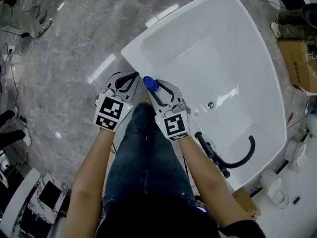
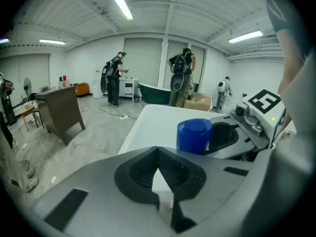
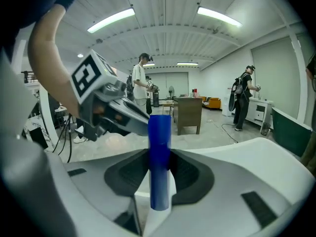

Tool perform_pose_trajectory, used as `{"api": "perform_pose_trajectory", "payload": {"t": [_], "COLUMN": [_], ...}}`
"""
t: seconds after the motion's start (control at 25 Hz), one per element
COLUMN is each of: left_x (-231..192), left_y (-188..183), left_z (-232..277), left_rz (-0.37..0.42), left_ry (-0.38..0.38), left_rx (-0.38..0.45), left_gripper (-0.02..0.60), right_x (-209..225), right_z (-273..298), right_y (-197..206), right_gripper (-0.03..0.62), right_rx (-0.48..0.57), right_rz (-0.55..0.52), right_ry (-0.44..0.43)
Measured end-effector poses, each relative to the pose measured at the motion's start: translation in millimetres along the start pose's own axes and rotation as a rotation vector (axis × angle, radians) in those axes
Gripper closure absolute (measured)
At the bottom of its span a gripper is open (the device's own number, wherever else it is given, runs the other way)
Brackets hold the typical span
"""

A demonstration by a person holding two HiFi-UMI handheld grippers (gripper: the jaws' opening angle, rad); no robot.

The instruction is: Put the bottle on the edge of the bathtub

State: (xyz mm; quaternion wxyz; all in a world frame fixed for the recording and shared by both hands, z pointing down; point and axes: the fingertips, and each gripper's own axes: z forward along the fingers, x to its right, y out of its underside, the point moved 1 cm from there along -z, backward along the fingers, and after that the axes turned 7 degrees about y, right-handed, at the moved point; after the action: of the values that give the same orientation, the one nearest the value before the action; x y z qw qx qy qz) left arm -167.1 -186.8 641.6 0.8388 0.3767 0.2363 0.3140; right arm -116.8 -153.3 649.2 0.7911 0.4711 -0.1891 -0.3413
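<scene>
1. The right gripper (image 3: 159, 168) is clamped on the bottle (image 3: 159, 132). The blue cylinder stands upright between its two dark pads, and both pads press its sides.
2. The left gripper (image 2: 158, 151) has its jaws together at the tips, with nothing between them. Only a sliver of white shows through the slit below.
3. In the head view both grippers point toward 12 o'clock, side by side. The left one sits just at the bottle's 9 o'clock, its tips close to the blue cap. Whether they touch the cap cannot be told.
4. The bottle's blue top lies over the near rim of the white bathtub (image 1: 132, 47), at about 9 o'clock of the tub's basin. Whether its base rests on the rim is hidden by the jaws.
5. Inside the tub, a small round drain (image 1: 211, 104) lies at the bottle's 3 o'clock. A curved black hose (image 1: 246, 157) lies at its 4 o'clock, near the tub's end.
6. At 6 o'clock of the grippers are the person's bare forearms and legs in blue jeans (image 1: 143, 162).
7. Glossy grey marble floor (image 1: 64, 58) spreads from 9 to 11 o'clock. A cardboard box (image 1: 299, 66) sits at 3 o'clock, by the right edge.
8. In the gripper views, people (image 2: 114, 78) stand far back in the hall, and a brown cabinet (image 2: 59, 110) stands at 9 o'clock.
</scene>
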Motion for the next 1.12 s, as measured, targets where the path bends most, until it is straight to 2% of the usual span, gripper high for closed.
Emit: {"api": "perform_pose_trajectory", "payload": {"t": [0.12, 0.28, 0.44, 0.6, 0.88, 1.12], "left_x": [7.2, 16.1, 31.8, 33.2, 36.1, 39.2], "left_y": [-4.3, -8.3, -0.4, 7.1, 22.4, 25.2], "left_z": [16.4, 21.5, 30.8, 28.9, 20.0, 19.5], "left_rz": [0.034, 0.057, 0.075, 0.028, 0.006, 0.002], "left_ry": [0.086, 0.142, 0.201, 0.206, 0.207, 0.219], "left_rx": [-0.007, 0.008, -0.021, -0.015, -0.033, -0.028], "left_gripper": [0.559, 0.56, 0.558, 0.56, 0.558, 0.56], "right_x": [0.2, 11.9, 21.8, 20.5, 21.5, 19.2], "right_z": [-2.5, 2.1, 8.1, 12.8, 0.5, -14.2], "right_y": [0.7, 22.3, 37.4, 40.2, 45.1, 56.9], "right_gripper": [0.442, 0.442, 0.442, 0.442, 0.442, 0.442], "right_rx": [-0.003, -0.058, -0.089, -0.084, -0.038, -0.041], "right_rz": [-0.004, 0.02, 0.038, 0.016, 0.07, 0.076], "right_ry": [-0.004, 0.029, 0.047, 0.036, 0.07, 0.091]}}
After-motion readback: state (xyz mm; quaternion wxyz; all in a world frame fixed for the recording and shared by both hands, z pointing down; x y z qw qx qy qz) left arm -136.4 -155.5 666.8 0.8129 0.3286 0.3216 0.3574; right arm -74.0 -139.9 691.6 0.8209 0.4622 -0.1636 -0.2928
